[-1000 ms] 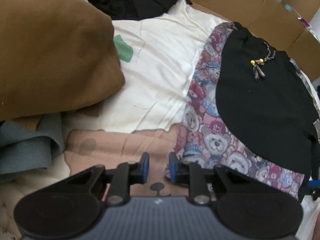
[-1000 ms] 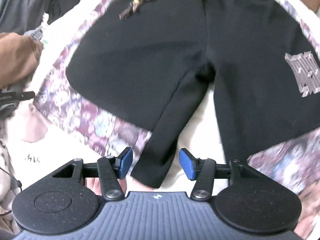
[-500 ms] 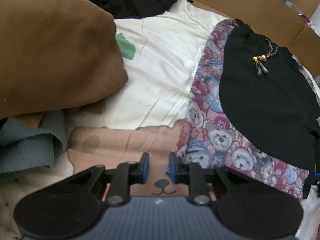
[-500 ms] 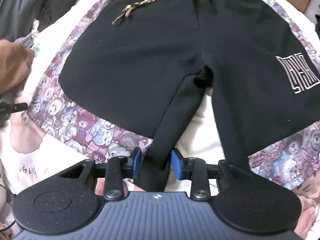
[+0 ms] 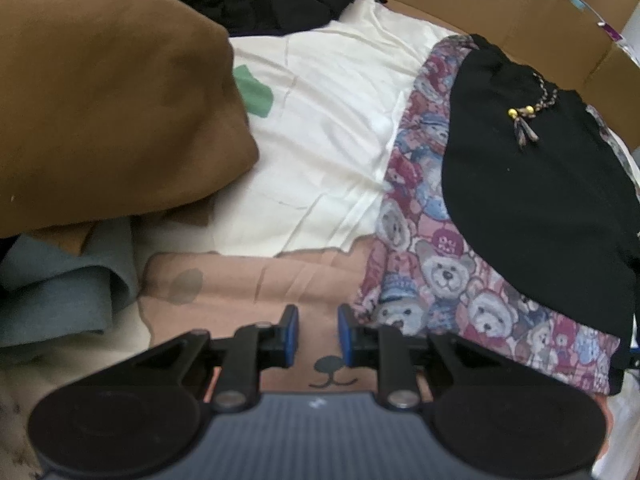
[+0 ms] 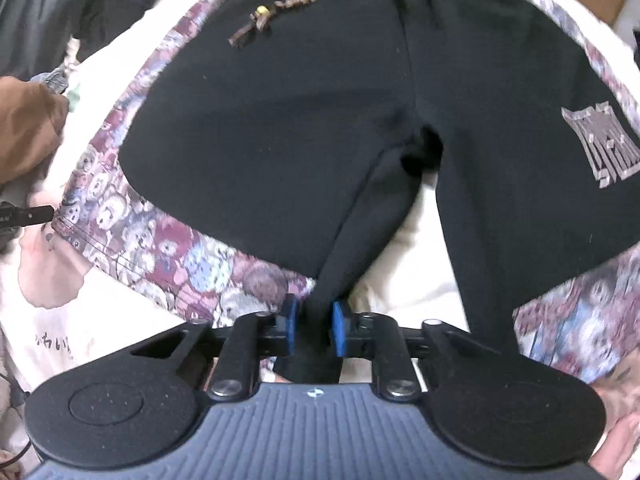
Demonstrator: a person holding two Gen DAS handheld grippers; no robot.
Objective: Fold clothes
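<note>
Black shorts (image 6: 304, 120) lie spread flat on a teddy-bear print cloth (image 6: 132, 232), drawstring (image 6: 280, 12) at the far side. The right gripper (image 6: 313, 326) has just been closing; its fingers (image 6: 291, 320) now clench the hem of one leg of the shorts. The left gripper (image 5: 318, 334) hangs over a pink bear-face fabric (image 5: 256, 280), fingers (image 5: 290, 332) narrowly parted, grasping nothing. A brown garment (image 5: 100, 112) is heaped on the left side.

I count 1 pair of black shorts (image 6: 304, 120) with 2 legs and 1 drawstring (image 6: 280, 12) carrying 2 yellow beads (image 5: 520, 111). Under it I see 1 teddy-bear print cloth (image 5: 420, 216). Over on the left view I've got 1 brown garment (image 5: 100, 120), 1 grey-blue one (image 5: 60, 296), 1 cream sheet (image 5: 328, 128).
</note>
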